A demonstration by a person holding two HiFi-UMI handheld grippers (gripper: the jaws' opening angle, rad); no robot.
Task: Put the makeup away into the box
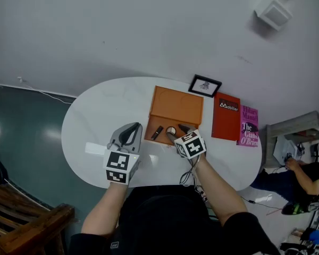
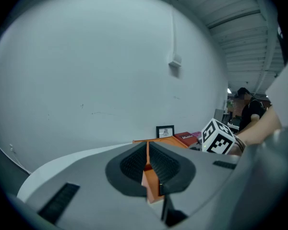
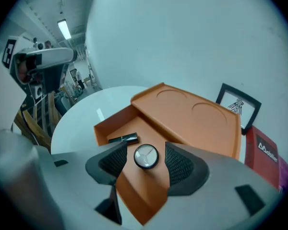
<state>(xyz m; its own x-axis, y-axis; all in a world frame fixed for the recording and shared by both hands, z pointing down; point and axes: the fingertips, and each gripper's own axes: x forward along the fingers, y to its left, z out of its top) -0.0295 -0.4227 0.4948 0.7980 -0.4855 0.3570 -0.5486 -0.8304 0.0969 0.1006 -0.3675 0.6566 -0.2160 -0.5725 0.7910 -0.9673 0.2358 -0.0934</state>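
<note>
An orange box [image 1: 176,106] stands on the white table [image 1: 95,121], its drawer [image 3: 110,126] pulled out toward me. Inside the drawer lie a black lipstick [image 1: 157,133] [image 3: 123,139] and a round black compact [image 1: 171,130] [image 3: 146,156]. My right gripper [image 1: 178,131] [image 3: 145,155] hangs over the drawer, open, the compact between its jaws with a gap on each side. My left gripper [image 1: 131,129] [image 2: 147,164] is shut and empty, left of the drawer, pointing toward the box [image 2: 168,141].
A small black picture frame [image 1: 204,85] leans behind the box. A red book [image 1: 225,116] and a pink book [image 1: 248,125] lie to the right. A wooden chair [image 1: 21,217] stands at the lower left, and another person [image 1: 303,177] sits at the far right.
</note>
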